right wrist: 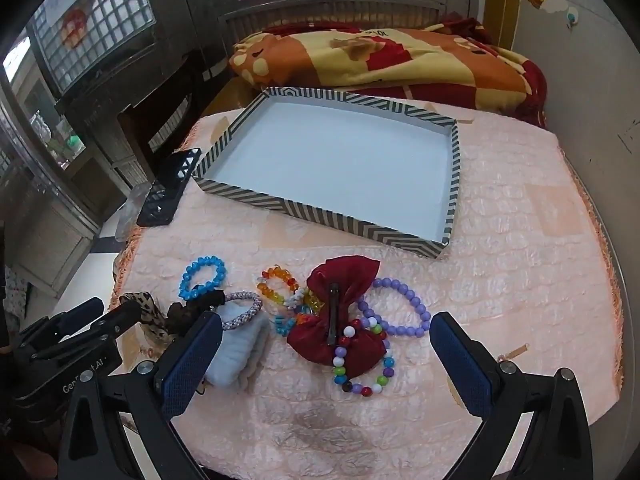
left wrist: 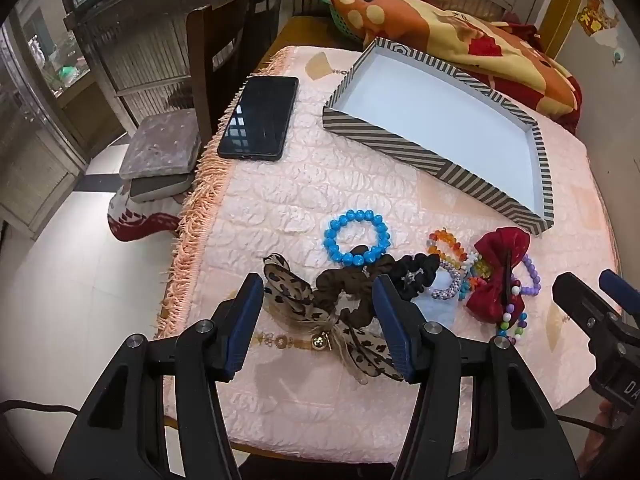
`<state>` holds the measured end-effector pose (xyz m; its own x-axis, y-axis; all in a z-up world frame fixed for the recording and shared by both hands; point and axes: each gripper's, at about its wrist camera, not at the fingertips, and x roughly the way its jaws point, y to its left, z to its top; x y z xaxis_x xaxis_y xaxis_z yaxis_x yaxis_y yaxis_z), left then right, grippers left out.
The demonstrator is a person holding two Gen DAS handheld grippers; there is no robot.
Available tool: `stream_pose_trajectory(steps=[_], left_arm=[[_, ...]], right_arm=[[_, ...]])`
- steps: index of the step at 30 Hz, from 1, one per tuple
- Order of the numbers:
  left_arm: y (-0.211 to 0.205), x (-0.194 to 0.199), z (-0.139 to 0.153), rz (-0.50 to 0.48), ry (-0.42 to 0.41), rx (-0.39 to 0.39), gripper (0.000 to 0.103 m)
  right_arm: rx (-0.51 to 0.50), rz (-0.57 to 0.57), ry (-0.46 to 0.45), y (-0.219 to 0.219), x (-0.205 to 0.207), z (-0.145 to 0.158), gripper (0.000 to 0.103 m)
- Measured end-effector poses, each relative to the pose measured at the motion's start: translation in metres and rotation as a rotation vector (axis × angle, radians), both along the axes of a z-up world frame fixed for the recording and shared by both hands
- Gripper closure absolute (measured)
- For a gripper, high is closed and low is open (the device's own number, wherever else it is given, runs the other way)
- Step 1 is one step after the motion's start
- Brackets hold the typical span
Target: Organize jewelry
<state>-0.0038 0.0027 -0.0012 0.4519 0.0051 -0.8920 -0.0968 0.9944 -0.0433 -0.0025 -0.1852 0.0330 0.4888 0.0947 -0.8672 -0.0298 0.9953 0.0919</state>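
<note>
Nothing sits in the striped, white-floored cardboard tray [right wrist: 450,184] yet, well ahead of both released claws; left gripper [left wrist: 316,320] straddles the leopard-print fabric bow [left wrist: 316,320], right gripper [right wrist: 326,354] frames the dark red satin bow clip [right wrist: 340,312].

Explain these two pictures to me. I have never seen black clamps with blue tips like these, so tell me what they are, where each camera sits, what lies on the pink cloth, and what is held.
The clamps are hand-held two-finger grippers, one in each of a person's hands, each with a camera looking along its fingers. One picture looks past the left gripper, the other past the right gripper. Both are open and hold nothing. On the pink tablecloth lie an empty striped tray, a phone, a blue bead bracelet, a purple bead bracelet, a red bow clip, a leopard-print bow, dark scrunchies and other beaded bracelets.
</note>
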Motion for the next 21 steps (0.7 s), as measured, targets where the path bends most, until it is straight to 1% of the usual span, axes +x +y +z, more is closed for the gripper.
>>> stream_pose_trajectory(steps=[8, 12, 15, 19, 20, 21], left_arm=[[0.0041, 0.0029, 0.0074, -0.001, 0.005, -0.022, 0.046], [0.0035, -0.0006, 0.0049, 0.007, 0.003, -0.006, 0.046], [0.0029, 0.0003, 0.0043, 0.007, 0.028, -0.013, 0.046], [0.0024, -0.0018, 0.0046, 0.01, 0.023, 0.007, 0.046], [0.0015, -0.0029, 0.0038, 0.012, 0.002, 0.025, 0.046], [0.0017, -0.0036, 0.0036, 0.014, 0.002, 0.025, 0.046]], right_arm=[[-0.014, 0.003, 0.006, 0.0063, -0.002, 0.0029, 0.0], [-0.017, 0.008, 0.008, 0.0091, -0.003, 0.0025, 0.0], [-0.002, 0.011, 0.005, 0.0071, -0.0036, 0.0021, 0.0], [0.007, 0.015, -0.003, 0.0091, -0.0029, 0.0017, 0.0], [0.01, 0.016, -0.003, 0.0093, -0.0026, 0.0012, 0.0], [0.02, 0.016, -0.003, 0.0096, -0.0031, 0.0016, 0.0]])
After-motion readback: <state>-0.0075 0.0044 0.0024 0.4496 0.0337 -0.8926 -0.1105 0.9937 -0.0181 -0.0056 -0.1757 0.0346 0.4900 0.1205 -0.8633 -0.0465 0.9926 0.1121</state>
